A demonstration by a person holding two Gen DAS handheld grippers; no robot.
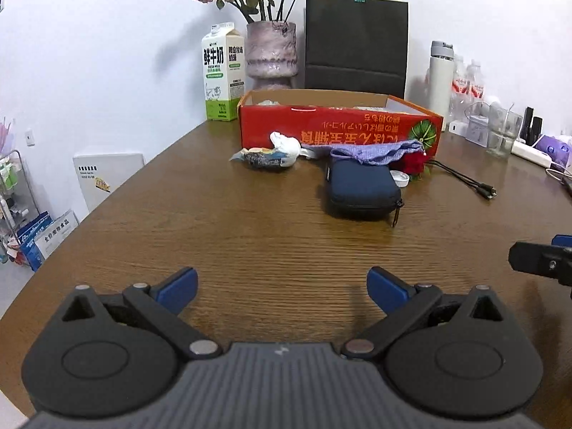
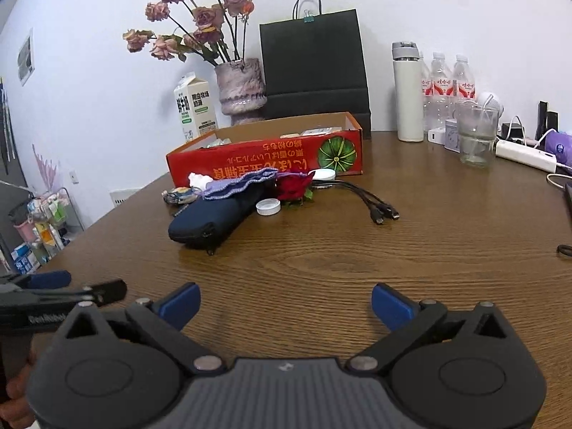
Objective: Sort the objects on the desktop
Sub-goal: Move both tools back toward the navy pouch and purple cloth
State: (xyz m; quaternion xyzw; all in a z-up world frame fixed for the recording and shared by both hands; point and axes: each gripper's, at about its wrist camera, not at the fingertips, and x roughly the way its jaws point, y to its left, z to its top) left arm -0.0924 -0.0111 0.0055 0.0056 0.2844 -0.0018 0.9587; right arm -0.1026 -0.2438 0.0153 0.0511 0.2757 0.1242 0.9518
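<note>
A dark blue fabric pouch with a zipper lies on the wooden table, in front of the red cardboard box. A lilac cloth bag rests over its far end, and a red rose is just beside. Only the right view shows the white cap clearly. Both the left gripper and the right gripper are spread wide, holding nothing, above bare wood.

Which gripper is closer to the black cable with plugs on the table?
Right. The right gripper faces the black cable almost straight ahead; the left gripper sits farther left, with the cable off to its right.
</note>
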